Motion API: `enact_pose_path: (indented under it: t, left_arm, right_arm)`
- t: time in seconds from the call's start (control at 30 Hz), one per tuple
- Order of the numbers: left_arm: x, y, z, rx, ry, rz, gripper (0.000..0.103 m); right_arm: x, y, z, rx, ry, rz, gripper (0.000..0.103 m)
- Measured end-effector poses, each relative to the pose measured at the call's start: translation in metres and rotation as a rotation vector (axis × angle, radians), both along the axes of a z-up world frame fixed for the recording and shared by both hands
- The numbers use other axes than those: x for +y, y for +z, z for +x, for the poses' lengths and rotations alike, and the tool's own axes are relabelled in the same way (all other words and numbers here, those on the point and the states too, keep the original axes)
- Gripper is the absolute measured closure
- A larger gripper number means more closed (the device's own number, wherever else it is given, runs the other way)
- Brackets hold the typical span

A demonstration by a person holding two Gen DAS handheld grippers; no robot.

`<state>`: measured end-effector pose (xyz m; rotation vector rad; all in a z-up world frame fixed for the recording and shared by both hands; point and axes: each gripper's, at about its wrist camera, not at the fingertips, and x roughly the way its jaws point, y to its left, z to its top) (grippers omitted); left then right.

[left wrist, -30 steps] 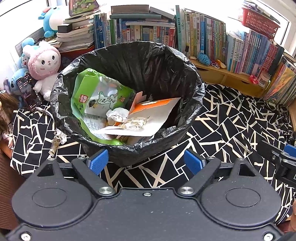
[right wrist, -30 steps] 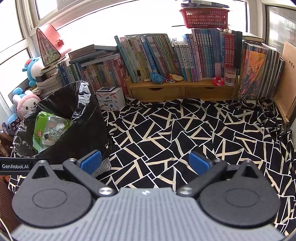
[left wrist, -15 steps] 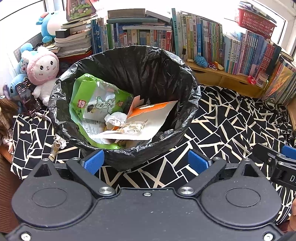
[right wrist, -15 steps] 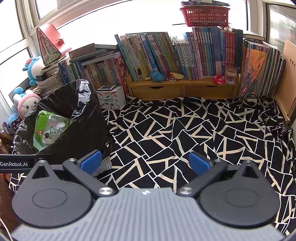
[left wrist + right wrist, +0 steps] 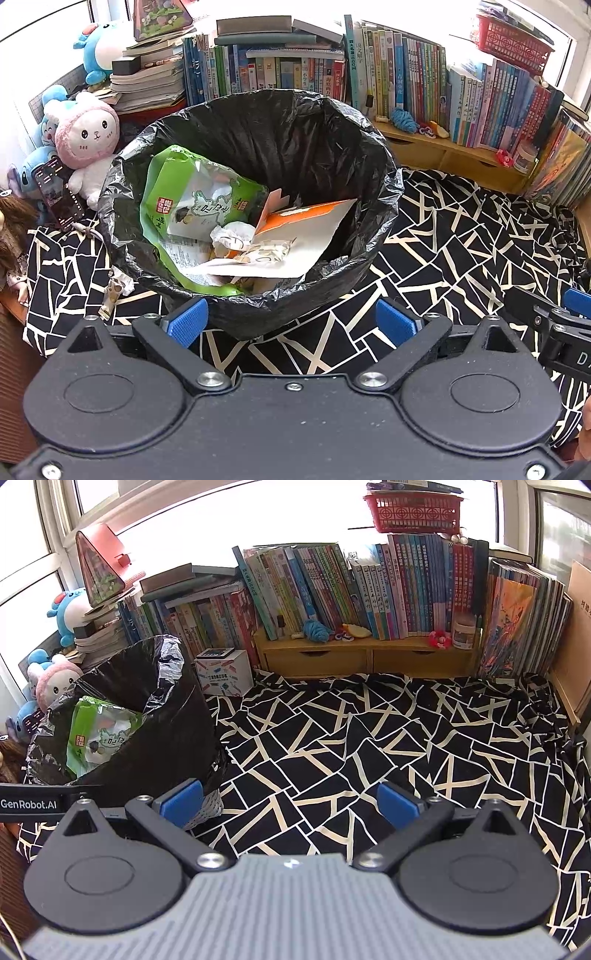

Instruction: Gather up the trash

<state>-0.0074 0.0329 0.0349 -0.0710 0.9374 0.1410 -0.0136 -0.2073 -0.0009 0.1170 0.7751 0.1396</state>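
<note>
Trash bin [image 5: 255, 155], lined with a black bag, stands at the left on the patterned cloth [image 5: 369, 746], holding a green snack bag [image 5: 195, 199] and an orange-and-white carton [image 5: 306, 229]. Left gripper [image 5: 291, 323] tilts steeply down just near of its rim, jaws spread wide, empty. Right gripper [image 5: 291, 801] angles down over bare cloth to the right, jaws released, empty.

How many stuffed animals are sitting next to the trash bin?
4, left of the bin: a pink bunny, a blue-and-white one up by the book stacks, and two blue ones beside the bunny. More may be hidden.
</note>
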Motion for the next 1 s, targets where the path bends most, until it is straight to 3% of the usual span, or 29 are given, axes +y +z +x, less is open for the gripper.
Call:
enact_pose_path:
  t: [1.0]
  left_arm:
    - [-0.013,-0.004,0.001,0.005,-0.019,0.050,0.003]
  right_arm:
    - [-0.004,-0.009,0.002,0.013,0.010,0.001,0.000]
